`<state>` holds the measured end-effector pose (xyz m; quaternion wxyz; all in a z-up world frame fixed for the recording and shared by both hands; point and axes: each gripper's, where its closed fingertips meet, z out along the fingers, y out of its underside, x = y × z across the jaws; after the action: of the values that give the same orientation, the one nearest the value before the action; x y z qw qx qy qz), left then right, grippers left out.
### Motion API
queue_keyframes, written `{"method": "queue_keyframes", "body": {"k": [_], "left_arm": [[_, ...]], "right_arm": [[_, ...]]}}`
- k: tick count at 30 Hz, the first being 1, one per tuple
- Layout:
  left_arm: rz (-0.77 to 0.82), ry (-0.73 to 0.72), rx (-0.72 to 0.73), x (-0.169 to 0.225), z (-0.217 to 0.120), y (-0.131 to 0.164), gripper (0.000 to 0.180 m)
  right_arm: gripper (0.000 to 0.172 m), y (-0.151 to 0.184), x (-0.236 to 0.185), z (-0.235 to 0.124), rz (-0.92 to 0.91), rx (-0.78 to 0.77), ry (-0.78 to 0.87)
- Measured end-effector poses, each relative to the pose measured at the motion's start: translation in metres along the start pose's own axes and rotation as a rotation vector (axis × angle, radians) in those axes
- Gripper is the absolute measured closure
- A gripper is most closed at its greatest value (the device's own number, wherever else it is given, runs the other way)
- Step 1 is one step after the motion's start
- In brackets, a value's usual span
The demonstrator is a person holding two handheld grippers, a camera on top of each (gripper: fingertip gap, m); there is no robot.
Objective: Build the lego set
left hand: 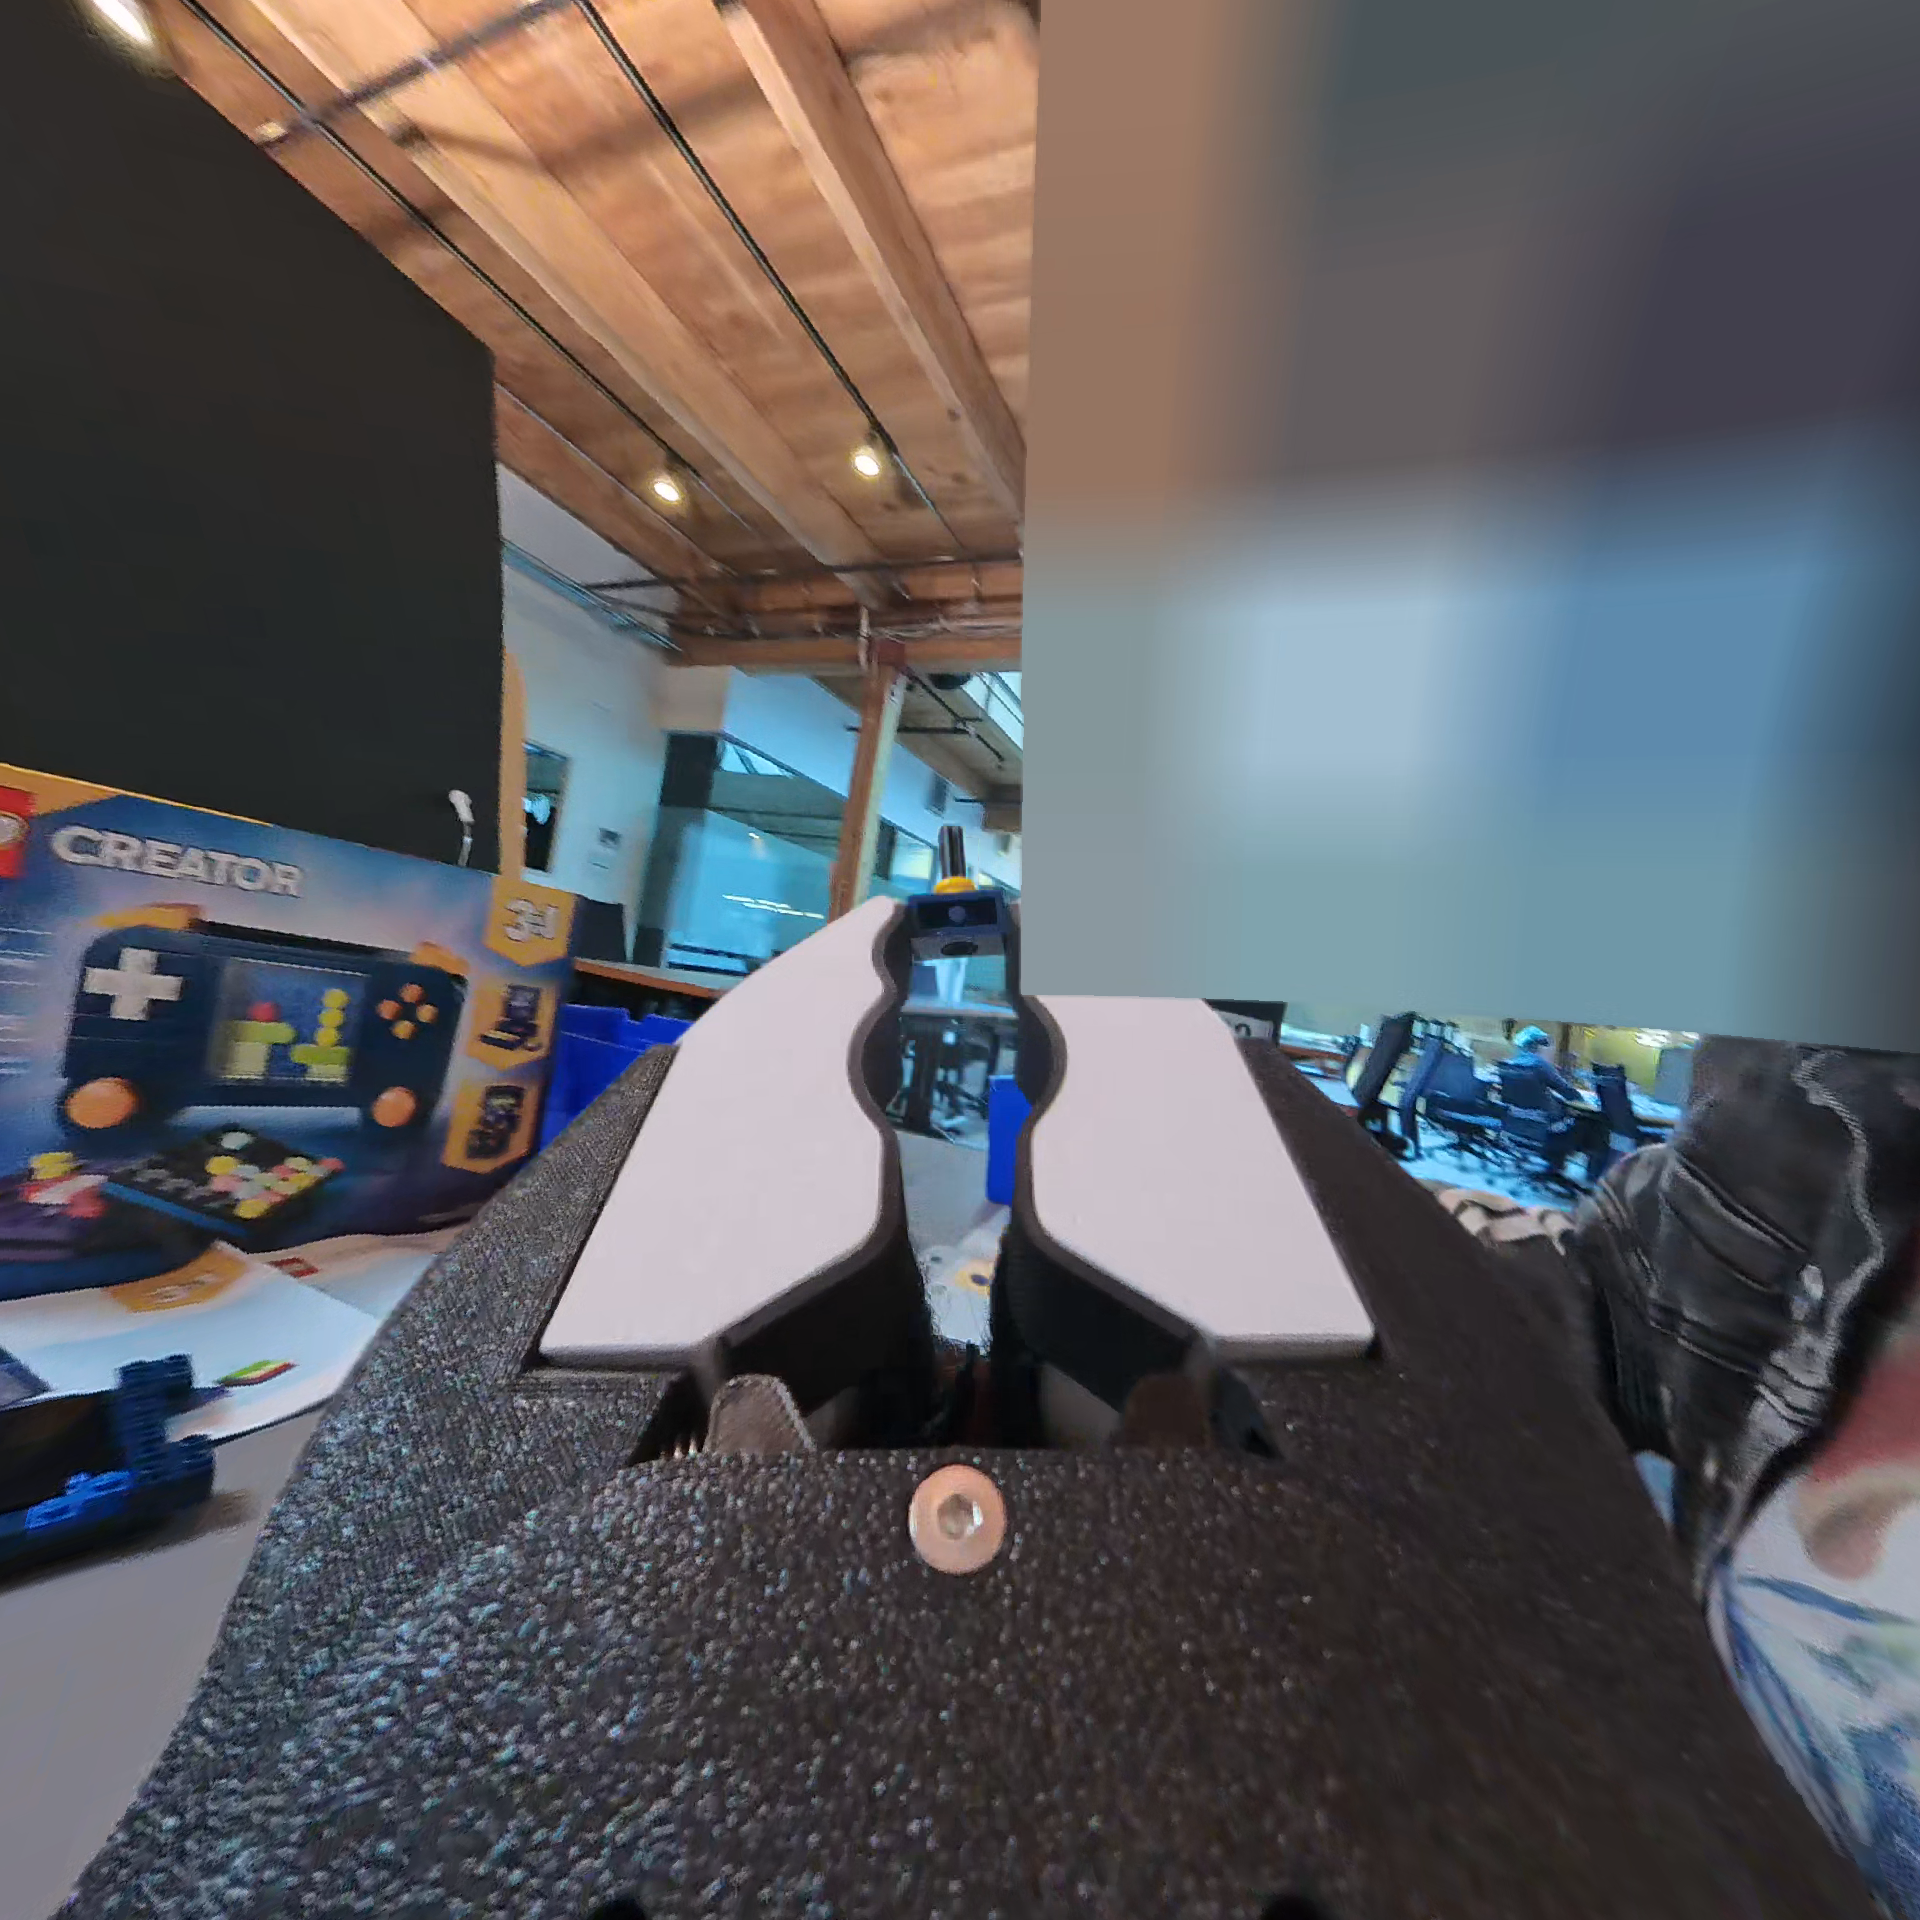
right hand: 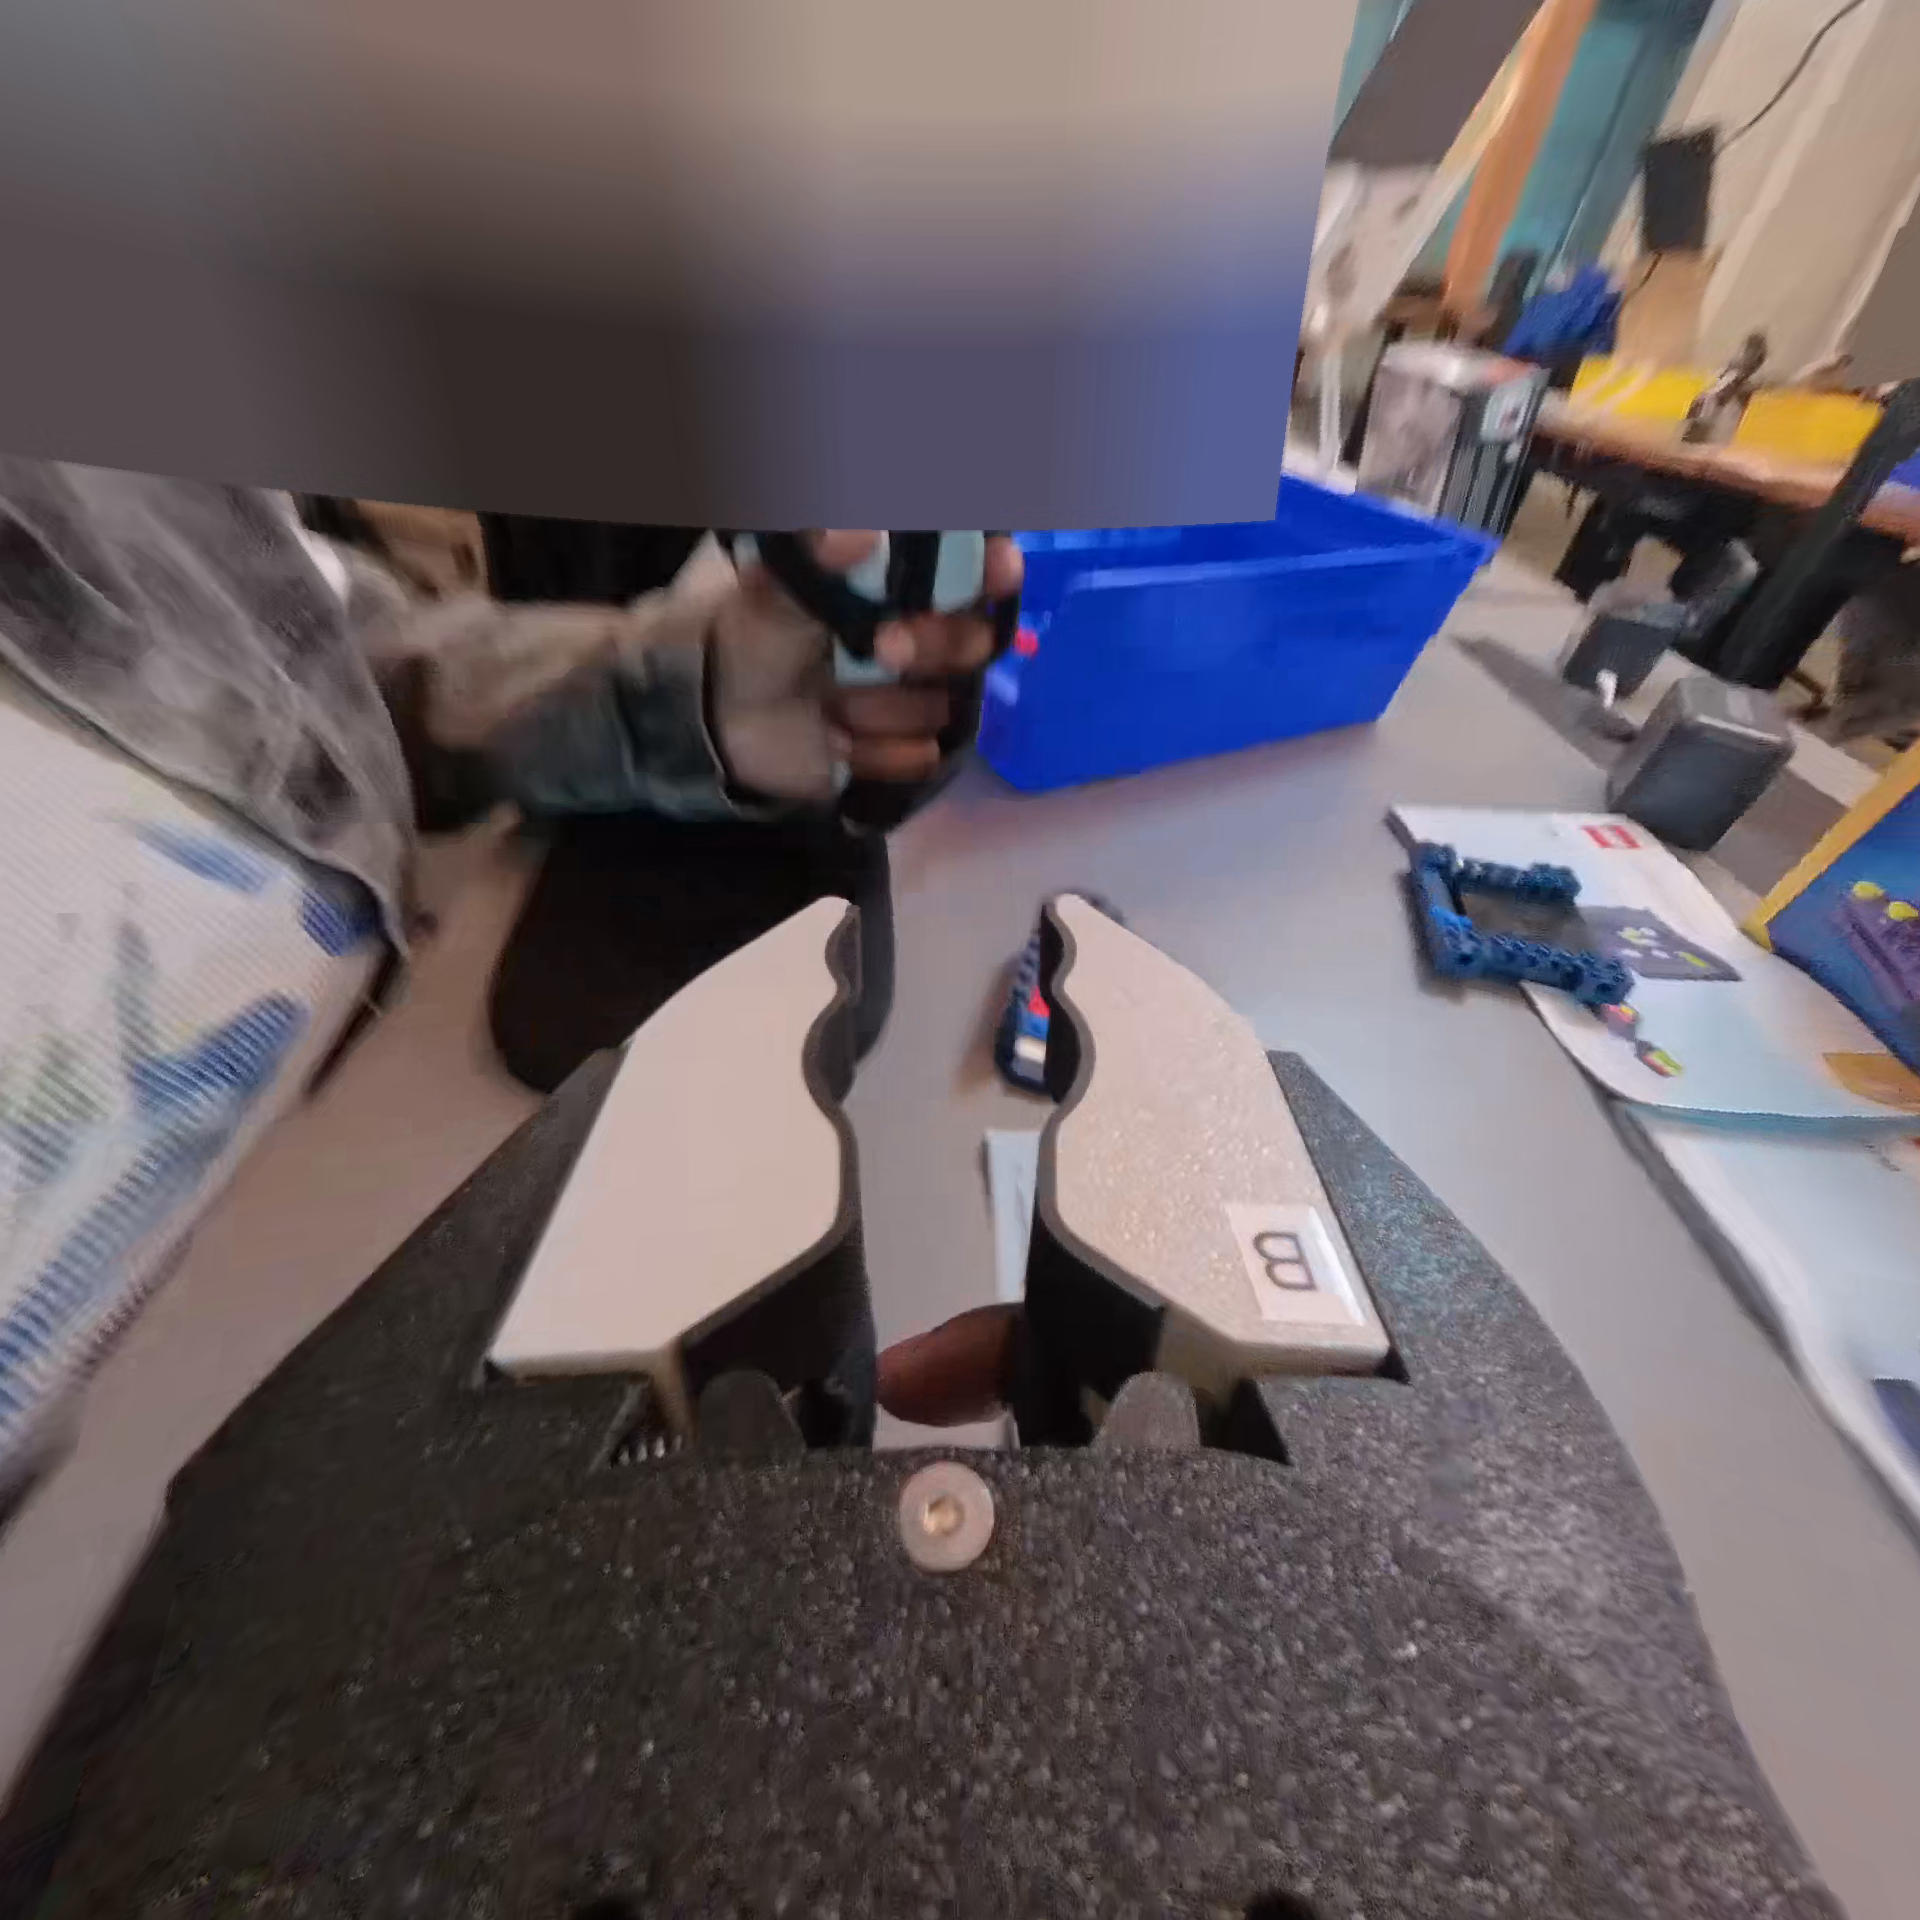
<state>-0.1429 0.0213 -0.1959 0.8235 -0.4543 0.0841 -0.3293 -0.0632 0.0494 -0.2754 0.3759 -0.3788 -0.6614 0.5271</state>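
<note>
My left gripper [left hand: 956,935] is lifted off the grey table [right hand: 1195,831] and tilted upward. Its jaws are nearly together, clamped at the tips on a small dark blue brick piece [left hand: 954,928] with a yellow collar and a black peg that stands upright above it, so its long axis runs vertically. The right fingertip is cut off by a blurred patch, so I cannot see that pad's contact.

To the left stands a toy brick set box [left hand: 260,1029], upright against a black panel [left hand: 229,520], and in front of it a blue brick frame [left hand: 94,1455] lies flat on an instruction booklet [left hand: 301,1340]. Blue bins [left hand: 613,1049] sit behind the box. A sleeve [left hand: 1745,1247] fills the right edge.

My right gripper [right hand: 951,914] hovers low over the table with its jaws standing apart and nothing between the pads. A short dark blue brick strip [right hand: 1023,1013] lies flat just beside the right finger, partly hidden behind it, its long axis pointing away from me. Past the fingertips, a hand [right hand: 862,686] grips the other tool's handle, badly blurred. A blue bin [right hand: 1226,644] stands beyond it. The same brick frame [right hand: 1507,925] rests on the booklet [right hand: 1714,987] well to the right, near a grey box [right hand: 1694,758].
</note>
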Motion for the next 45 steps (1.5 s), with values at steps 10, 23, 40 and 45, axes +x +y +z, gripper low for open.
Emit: {"method": "queue_keyframes", "body": {"k": [10,23,40,45], "left_arm": [[0.009,-0.006,0.111,0.003,-0.006,-0.022,0.164],[-0.064,0.188,-0.185,0.035,0.012,0.033,0.164],[0.294,0.074,-0.699,0.022,0.006,0.112,0.164],[0.421,0.065,-0.794,0.02,0.001,0.124,0.164]], "right_arm": [[0.172,-0.085,0.09,-0.07,-0.186,0.208,0.38],[0.157,0.098,0.0,-0.094,0.145,-0.754,-0.119],[0.166,0.003,0.034,-0.038,0.543,0.025,0.008],[0.167,-0.004,0.027,-0.008,1.021,0.241,-0.116]]}}
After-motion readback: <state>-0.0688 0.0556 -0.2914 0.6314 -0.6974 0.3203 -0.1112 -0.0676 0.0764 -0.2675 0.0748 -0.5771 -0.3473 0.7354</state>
